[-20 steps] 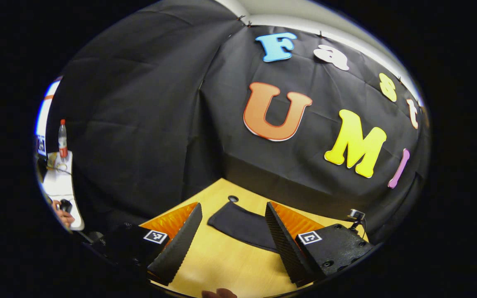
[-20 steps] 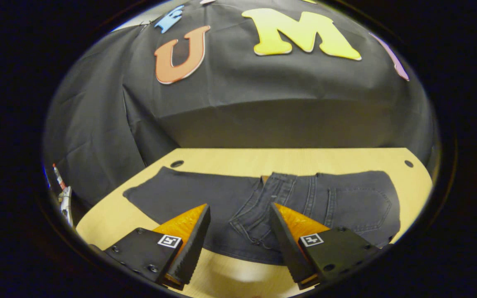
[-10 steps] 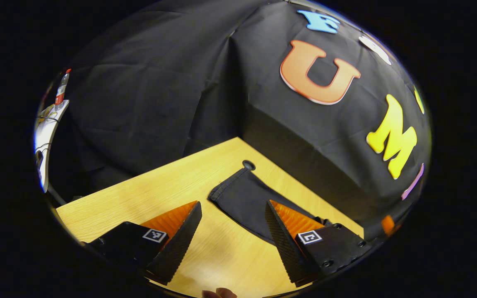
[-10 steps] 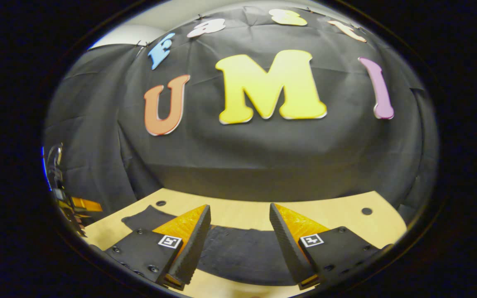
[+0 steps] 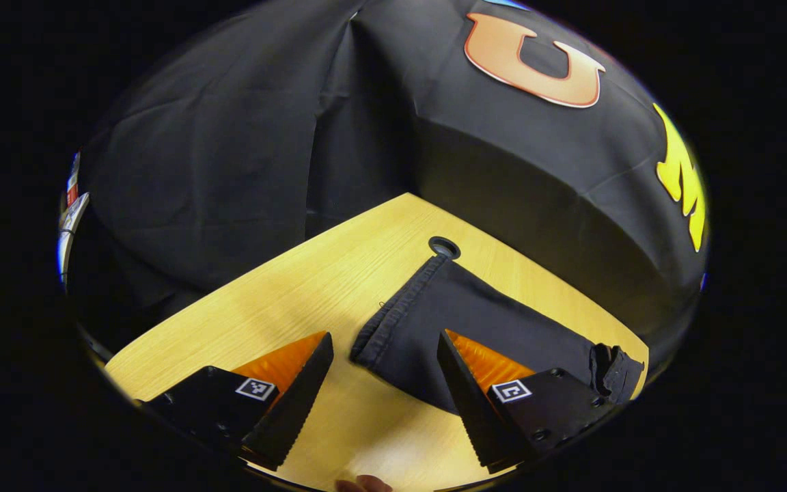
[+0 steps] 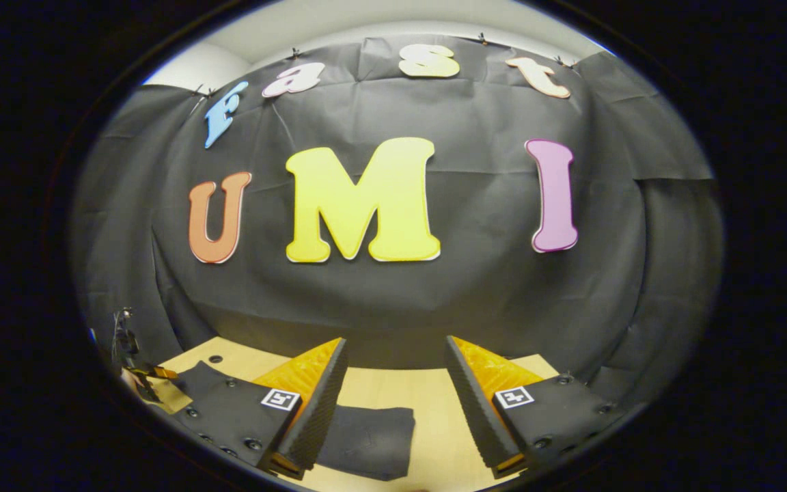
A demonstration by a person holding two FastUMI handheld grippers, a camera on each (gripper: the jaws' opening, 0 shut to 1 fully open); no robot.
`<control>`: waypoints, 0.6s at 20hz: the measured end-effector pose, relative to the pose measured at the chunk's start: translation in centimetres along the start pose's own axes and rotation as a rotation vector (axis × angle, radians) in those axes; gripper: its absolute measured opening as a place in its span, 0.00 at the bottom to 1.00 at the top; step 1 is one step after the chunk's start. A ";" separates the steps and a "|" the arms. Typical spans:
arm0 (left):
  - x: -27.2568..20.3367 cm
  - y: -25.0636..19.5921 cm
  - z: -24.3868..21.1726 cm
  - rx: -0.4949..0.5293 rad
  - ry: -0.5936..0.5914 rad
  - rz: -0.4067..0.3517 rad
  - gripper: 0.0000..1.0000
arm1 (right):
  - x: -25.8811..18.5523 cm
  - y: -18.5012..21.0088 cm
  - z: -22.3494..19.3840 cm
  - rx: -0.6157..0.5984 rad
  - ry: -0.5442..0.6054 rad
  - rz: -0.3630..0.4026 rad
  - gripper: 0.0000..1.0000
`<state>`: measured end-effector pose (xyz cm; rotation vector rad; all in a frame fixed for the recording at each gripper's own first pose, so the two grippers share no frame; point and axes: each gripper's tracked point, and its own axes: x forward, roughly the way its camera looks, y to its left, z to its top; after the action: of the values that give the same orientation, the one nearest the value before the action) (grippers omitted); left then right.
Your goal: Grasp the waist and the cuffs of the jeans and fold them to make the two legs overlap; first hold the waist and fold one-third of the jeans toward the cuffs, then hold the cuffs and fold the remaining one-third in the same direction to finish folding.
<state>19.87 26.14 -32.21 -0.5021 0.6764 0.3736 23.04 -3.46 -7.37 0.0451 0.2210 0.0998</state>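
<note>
Dark jeans (image 5: 475, 321) lie flat on the pale wooden table (image 5: 284, 301). In the left gripper view the stitched cuff edge (image 5: 393, 314) faces me, and the leg runs off to the right toward a bunched part (image 5: 612, 362). My left gripper (image 5: 383, 389) is open above the table, with the cuff corner just ahead between its fingers. In the right gripper view a dark stretch of the jeans (image 6: 369, 441) lies low on the table. My right gripper (image 6: 393, 403) is open above it, tilted up at the booth wall, holding nothing.
A round hole (image 5: 444, 247) in the table sits just beyond the cuff. Black cloth walls close the table's far sides. The table's left edge (image 5: 161, 321) runs diagonally near my left gripper. Another hole (image 6: 215, 358) and some clutter (image 6: 135, 372) lie at the far left.
My left gripper has tipped down and come closer to the cuff. My right gripper has tilted up and swung right, so the waist has dropped out of its view.
</note>
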 end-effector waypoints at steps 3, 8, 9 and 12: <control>1.1 -0.1 -0.3 -0.075 0.016 -0.025 0.99 | 0.2 -0.9 0.3 0.004 0.005 -0.014 0.84; 1.6 -0.5 0.5 -0.142 -0.015 -0.068 0.97 | 0.7 -1.2 0.5 0.014 0.014 -0.011 0.84; 1.7 -0.6 0.4 -0.131 -0.012 -0.078 0.97 | 1.0 -1.4 0.4 0.028 0.018 -0.013 0.84; 2.2 -0.9 0.2 -0.103 -0.027 -0.069 0.81 | 1.1 -1.9 0.2 0.063 0.026 -0.020 0.84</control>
<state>21.95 25.90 -33.27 -0.6155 0.6139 0.3509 24.35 -5.20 -7.52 0.1040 0.2505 0.0738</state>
